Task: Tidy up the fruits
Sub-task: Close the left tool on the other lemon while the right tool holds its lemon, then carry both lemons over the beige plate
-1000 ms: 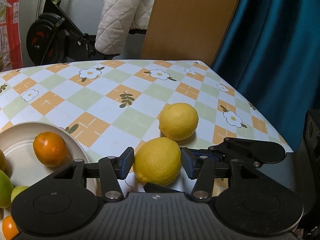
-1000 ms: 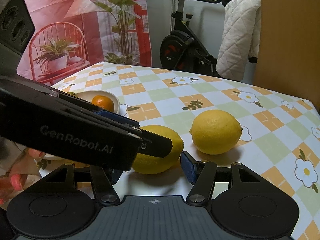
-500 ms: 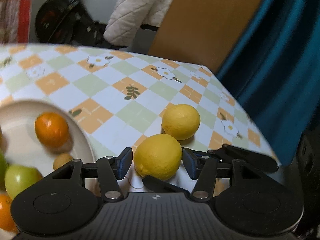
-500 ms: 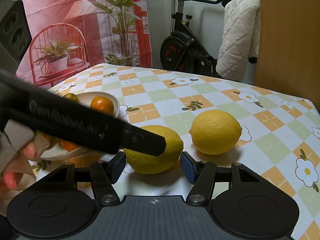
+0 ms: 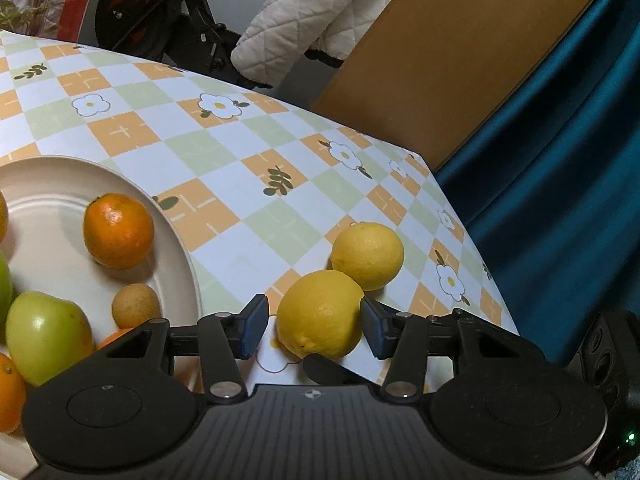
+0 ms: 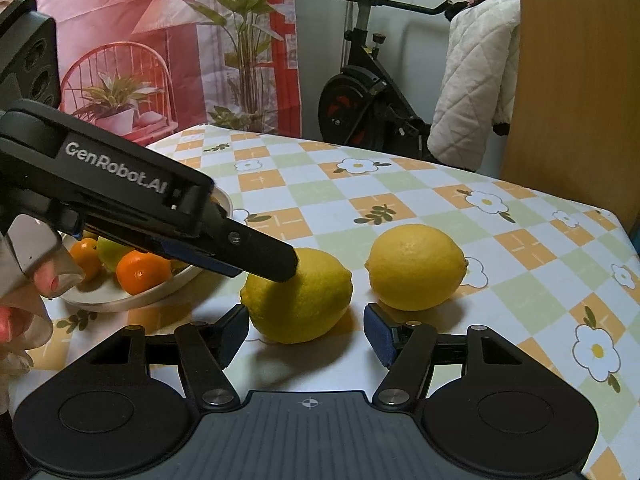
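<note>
Left gripper point(image 5: 312, 326) fingers spread around the near lemon point(image 5: 320, 314); right gripper point(image 6: 306, 334) fingers likewise spread, gripping nothing

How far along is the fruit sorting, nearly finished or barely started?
Partly done, it seems. The plate already holds an orange, a green fruit and other small fruits. Both the left tongs and right tongs stand open around the near lemon, not yet gripping it. The far lemon sits untouched on the tablecloth. So two lemons look left.
</note>
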The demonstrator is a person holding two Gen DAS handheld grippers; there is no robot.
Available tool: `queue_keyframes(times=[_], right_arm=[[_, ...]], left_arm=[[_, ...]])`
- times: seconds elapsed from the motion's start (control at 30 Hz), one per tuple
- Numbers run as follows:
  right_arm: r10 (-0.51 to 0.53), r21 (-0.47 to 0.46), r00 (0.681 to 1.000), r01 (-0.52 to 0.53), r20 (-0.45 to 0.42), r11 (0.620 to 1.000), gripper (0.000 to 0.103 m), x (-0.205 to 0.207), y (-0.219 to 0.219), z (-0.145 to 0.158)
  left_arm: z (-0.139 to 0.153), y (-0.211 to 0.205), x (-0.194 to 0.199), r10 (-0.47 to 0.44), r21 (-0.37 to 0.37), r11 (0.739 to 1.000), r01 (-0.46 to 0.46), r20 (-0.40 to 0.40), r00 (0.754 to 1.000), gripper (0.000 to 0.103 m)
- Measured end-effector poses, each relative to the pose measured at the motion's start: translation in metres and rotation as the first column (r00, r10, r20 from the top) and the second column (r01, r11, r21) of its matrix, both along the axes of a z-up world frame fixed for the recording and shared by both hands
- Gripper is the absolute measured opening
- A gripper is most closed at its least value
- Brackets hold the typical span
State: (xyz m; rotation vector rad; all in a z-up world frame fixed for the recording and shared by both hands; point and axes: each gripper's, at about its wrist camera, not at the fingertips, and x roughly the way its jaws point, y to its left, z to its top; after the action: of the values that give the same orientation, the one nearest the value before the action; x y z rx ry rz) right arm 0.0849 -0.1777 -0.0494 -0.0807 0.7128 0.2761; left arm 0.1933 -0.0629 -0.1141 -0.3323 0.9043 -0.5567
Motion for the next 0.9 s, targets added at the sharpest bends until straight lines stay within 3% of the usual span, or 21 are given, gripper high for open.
queue_keyframes(times=[0.3, 0.43, 0.9], right_arm=[[0.01, 0.001, 1.0, -0.01, -0.009, 1.0, 0.059, 0.0, 0.001, 0.001], [0.021, 0.01, 1.0, -0.021, -0.015, 1.0, 0.057, 0.002, 0.002, -0.001], [0.017, 0.014, 1.0, -0.017, -0.007, 1.0, 0.057, -0.002, 0.004, 0.011]], left_arm=[[0.0, -0.005, -0.002, -0.025, -0.019, 1.0, 0.025, -0.008, 1.0, 0.05], [-0.002, -0.002, -0.001, -0.014, -0.016, 1.0, 0.014, -0.008, 1.0, 0.043], [0.009, -0.001, -0.013, -0.011, -0.006, 1.0, 0.012, 0.039, 0.999, 0.043]])
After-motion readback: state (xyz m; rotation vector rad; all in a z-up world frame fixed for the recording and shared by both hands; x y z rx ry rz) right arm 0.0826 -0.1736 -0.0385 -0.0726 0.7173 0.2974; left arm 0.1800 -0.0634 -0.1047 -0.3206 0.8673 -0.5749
